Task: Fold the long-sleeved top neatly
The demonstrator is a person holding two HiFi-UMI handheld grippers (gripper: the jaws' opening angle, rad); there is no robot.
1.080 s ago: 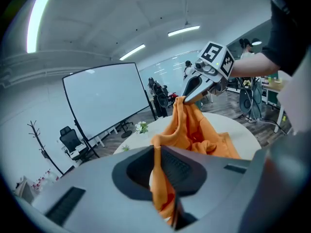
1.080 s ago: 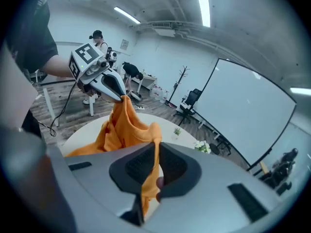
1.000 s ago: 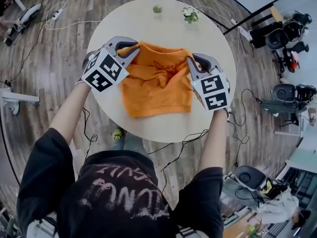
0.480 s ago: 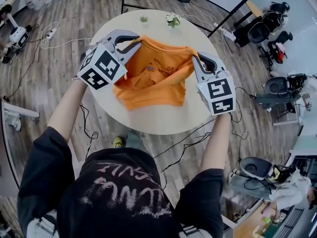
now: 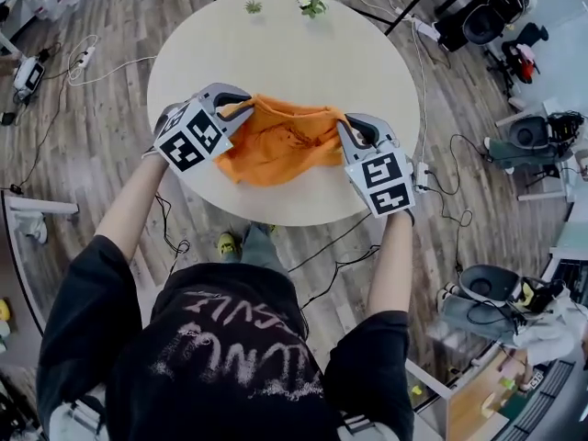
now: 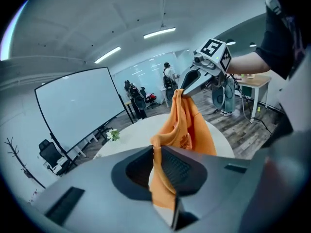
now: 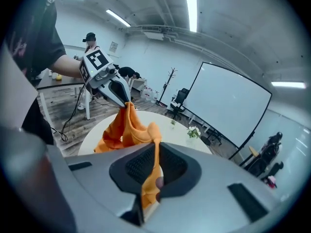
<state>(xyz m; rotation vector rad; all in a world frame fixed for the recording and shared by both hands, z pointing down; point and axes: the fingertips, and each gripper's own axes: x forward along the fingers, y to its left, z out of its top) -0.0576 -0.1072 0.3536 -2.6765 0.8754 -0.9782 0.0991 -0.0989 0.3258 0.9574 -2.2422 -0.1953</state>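
The orange long-sleeved top [image 5: 280, 145] hangs bunched between my two grippers over the near half of the round table [image 5: 276, 44]. Its lower part rests crumpled on the tabletop. My left gripper [image 5: 241, 107] is shut on the top's left upper corner, and in the left gripper view the cloth [image 6: 187, 125] runs out from between its pads [image 6: 156, 152]. My right gripper [image 5: 347, 127] is shut on the right upper corner; the fabric [image 7: 129, 127] is pinched at its pads [image 7: 156, 152]. Each gripper view shows the other gripper across the cloth.
Two small potted plants [image 5: 253, 6] [image 5: 312, 3] stand at the table's far edge. Cables lie on the wooden floor around the table, and office chairs [image 5: 528, 131] stand to the right. A whiteboard [image 6: 77, 110] stands behind the table.
Both grippers have pulled the top toward the table's near edge. The cloth, spread flatter before, now sags bunched between them.
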